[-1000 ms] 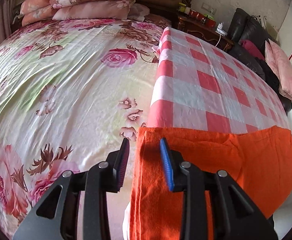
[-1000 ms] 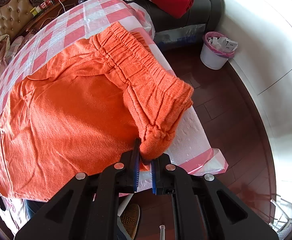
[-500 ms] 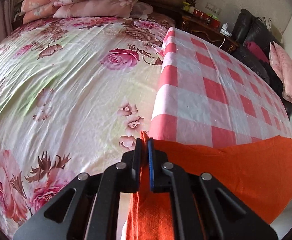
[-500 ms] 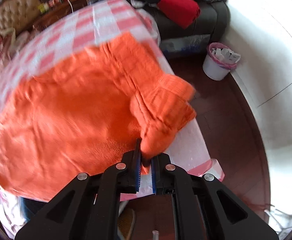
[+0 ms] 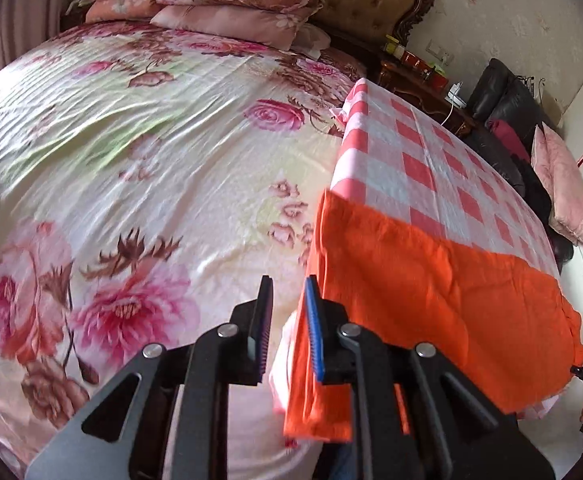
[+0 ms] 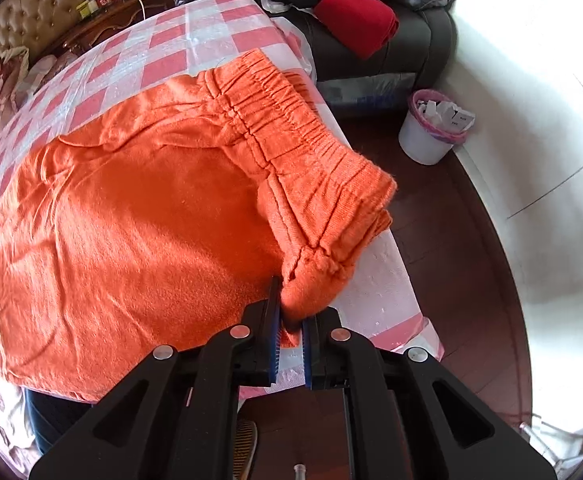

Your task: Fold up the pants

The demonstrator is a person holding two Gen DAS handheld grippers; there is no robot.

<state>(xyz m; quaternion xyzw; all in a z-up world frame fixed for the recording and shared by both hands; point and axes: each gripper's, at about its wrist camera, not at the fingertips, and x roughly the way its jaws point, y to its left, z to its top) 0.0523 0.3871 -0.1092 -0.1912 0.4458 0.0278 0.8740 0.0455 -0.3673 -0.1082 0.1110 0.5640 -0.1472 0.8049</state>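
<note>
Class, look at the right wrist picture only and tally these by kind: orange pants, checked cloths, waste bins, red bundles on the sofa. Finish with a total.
Orange pants: 1
Checked cloth: 1
Waste bin: 1
Red bundle on the sofa: 1
Total: 4

Pants (image 6: 139, 216) on checked cloth (image 5: 423, 168), bed (image 5: 131, 140) to its left
</note>
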